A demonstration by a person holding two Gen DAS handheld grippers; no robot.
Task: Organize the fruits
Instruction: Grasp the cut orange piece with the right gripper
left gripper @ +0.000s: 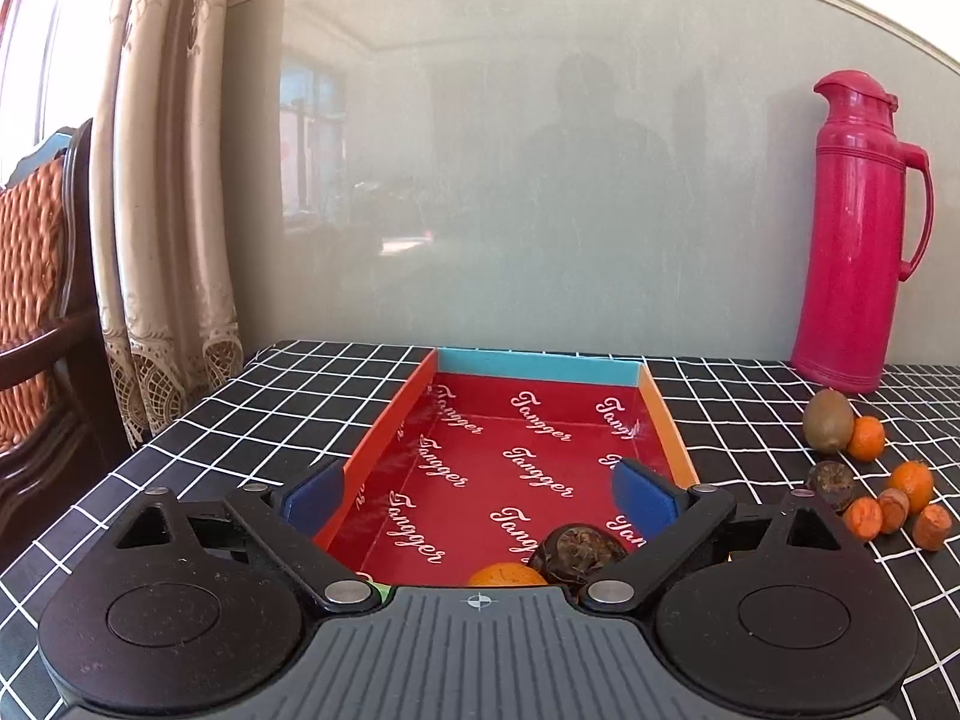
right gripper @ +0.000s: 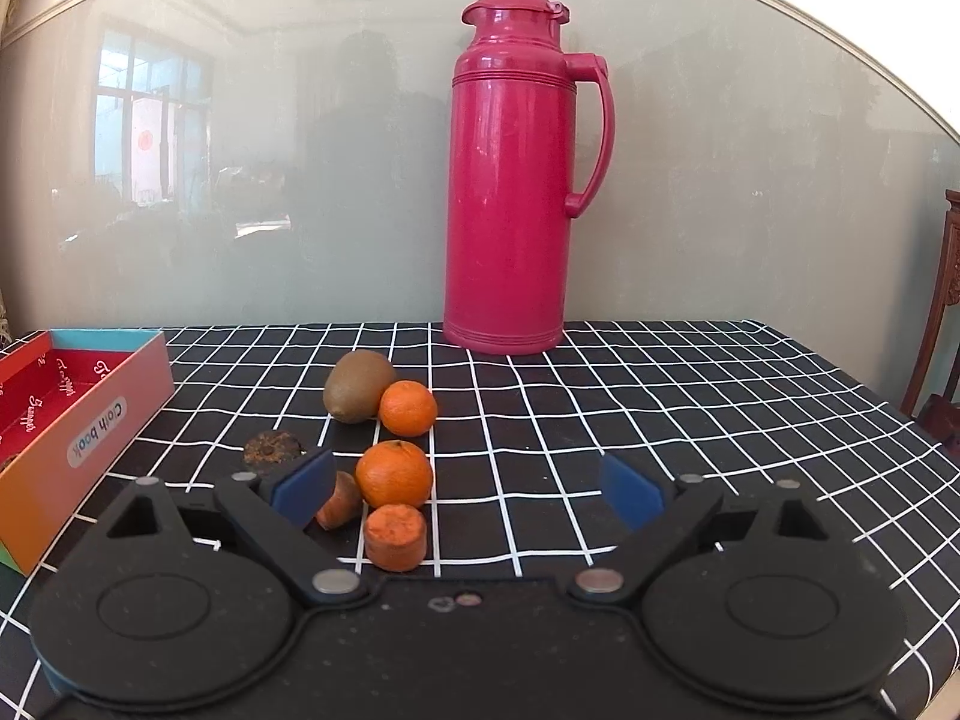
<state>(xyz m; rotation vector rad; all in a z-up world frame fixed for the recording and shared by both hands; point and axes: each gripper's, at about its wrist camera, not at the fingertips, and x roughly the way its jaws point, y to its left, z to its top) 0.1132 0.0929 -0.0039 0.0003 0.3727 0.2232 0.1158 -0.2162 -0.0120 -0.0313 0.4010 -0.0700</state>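
fingers of both grippers spread wide, holding nothing; two fruits sit in the red box, the rest loose on the cloth, likely to roll if nudged.

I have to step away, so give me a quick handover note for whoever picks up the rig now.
Left tool: open, empty, over the near end of the red box.
Right tool: open, empty, by the loose fruit.
Done: one orange and one dark round fruit lie in the box.
Left on the checked cloth: kiwi, two oranges, a dark fruit, orange chunks.
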